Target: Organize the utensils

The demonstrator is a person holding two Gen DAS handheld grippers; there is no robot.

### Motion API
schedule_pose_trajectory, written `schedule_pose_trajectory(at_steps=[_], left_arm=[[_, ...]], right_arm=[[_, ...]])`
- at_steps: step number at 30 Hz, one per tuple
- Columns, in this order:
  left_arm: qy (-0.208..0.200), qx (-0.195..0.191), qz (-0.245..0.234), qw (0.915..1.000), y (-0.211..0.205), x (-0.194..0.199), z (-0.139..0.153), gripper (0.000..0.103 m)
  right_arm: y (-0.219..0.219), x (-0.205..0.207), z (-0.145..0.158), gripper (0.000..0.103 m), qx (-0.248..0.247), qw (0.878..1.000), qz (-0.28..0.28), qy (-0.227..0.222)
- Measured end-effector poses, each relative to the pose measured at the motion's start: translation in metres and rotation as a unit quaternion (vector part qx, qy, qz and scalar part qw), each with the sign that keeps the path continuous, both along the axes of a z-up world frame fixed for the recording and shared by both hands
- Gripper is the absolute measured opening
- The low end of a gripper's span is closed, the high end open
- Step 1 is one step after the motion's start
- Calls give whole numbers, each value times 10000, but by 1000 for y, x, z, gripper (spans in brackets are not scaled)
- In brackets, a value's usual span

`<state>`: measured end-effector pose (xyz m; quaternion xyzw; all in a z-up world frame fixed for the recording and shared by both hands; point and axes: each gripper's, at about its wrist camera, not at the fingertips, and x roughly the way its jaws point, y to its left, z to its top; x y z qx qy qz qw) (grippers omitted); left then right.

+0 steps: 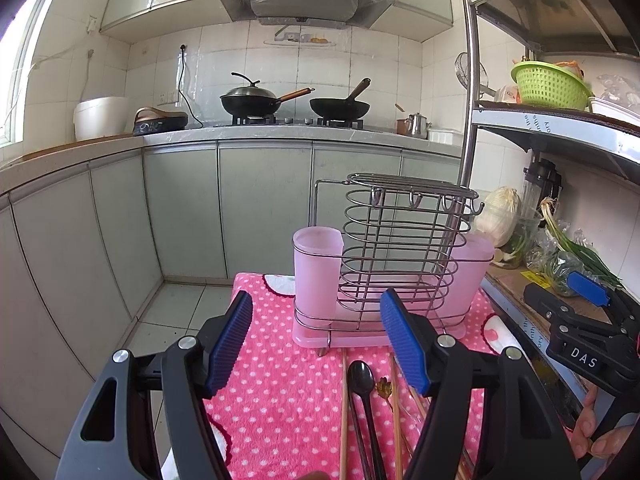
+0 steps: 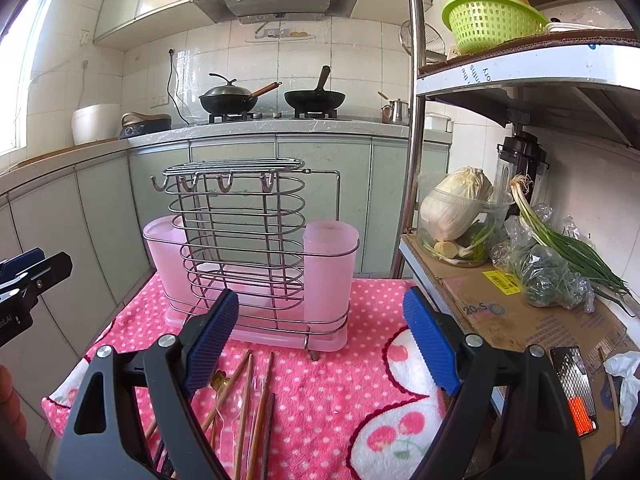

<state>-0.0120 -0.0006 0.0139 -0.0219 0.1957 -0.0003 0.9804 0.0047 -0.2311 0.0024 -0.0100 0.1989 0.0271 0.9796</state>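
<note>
Both grippers, left (image 1: 316,340) and right (image 2: 320,336), hover wide open and empty just before the rack (image 2: 248,248); chopsticks (image 2: 256,400) and spoon (image 1: 360,380) wait, probably pre-sorting.

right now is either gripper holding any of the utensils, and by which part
Nothing is held. The left gripper and right gripper are both open and empty, above the chopsticks and black spoon lying on the pink cloth.

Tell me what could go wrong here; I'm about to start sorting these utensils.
The black plastic spoon lies tight between wooden chopsticks, so the open left gripper may pinch several at once. The wire-and-pink-plastic utensil rack stands near the pink dotted cloth's far edge; a push could tip it.
</note>
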Motion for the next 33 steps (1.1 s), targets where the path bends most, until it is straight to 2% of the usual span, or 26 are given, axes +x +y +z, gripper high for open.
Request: schedule_pose_trajectory(at_steps=[9,18,25,33], left_arm=[[-32,-19,-16,10000,1,-3,0,66],[62,-19,-39,10000,1,0,-4,71],[243,-32,-89,9997,-1,7,-12,73],[613,-3,-153,9980,1,21,-26,73]], right_arm=[[1,-2,1,85,-22,10000,1,-24],[2,1,-1,85,-40,10000,44,46],[1,5,-6,85,-33,9998,56,168],[-2,18,-15,85,45,9982,131,579]])
